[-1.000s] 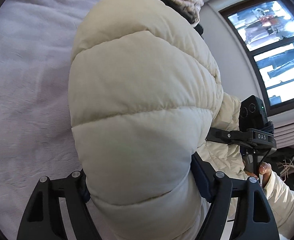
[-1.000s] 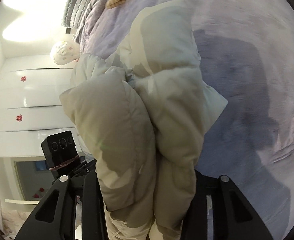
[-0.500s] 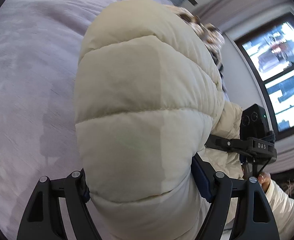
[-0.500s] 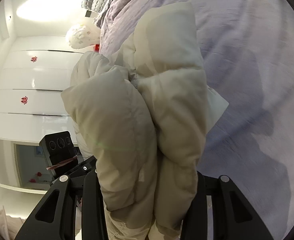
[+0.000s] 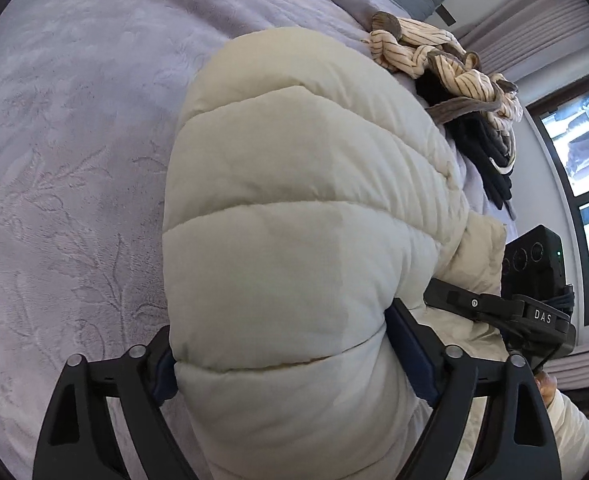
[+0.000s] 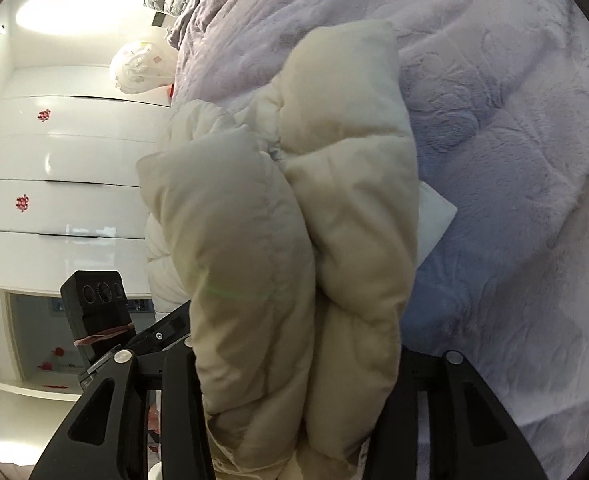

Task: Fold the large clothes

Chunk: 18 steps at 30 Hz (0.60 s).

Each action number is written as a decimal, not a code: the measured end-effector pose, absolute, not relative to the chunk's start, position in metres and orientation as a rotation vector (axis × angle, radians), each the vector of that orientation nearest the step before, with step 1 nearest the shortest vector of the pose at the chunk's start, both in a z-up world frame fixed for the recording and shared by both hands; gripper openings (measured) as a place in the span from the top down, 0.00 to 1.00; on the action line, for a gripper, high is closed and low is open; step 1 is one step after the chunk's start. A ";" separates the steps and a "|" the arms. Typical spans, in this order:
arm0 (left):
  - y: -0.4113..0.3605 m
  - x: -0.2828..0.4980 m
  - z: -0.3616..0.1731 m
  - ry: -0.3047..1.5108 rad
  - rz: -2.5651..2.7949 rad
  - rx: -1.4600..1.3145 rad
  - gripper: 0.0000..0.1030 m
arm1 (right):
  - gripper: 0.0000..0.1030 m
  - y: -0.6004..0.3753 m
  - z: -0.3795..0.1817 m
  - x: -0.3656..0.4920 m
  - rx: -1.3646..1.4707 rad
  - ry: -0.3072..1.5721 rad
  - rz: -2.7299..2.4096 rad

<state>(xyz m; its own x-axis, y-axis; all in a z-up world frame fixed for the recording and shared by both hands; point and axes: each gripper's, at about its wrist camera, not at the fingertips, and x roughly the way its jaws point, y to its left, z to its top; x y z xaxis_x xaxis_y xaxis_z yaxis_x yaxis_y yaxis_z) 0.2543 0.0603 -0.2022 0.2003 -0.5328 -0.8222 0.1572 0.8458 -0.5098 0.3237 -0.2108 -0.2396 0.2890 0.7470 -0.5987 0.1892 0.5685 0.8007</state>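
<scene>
Carried further across lilac plush bedspread (image 5: pixel 74 160) toward striped clothes heap (image 5: pixel 446 64) at one o'clock: cream quilted puffer jacket (image 5: pixel 294 220), folded thick. Left gripper (image 5: pixel 294 364) and right gripper (image 6: pixel 298 360) clamping it, jaws just widened. Risk: loosening grip lets slippery bulk spring open, fold lost.

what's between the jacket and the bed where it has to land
Nothing visible. The jacket sits in both grippers, left and right, whose jaws have just been opening, and the blanket nearby is bare. The clothes pile lies further back.
</scene>
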 end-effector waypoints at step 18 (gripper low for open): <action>0.062 0.253 -0.201 1.291 -0.454 -0.323 0.11 | 0.41 -0.238 -0.151 0.262 0.790 1.227 0.261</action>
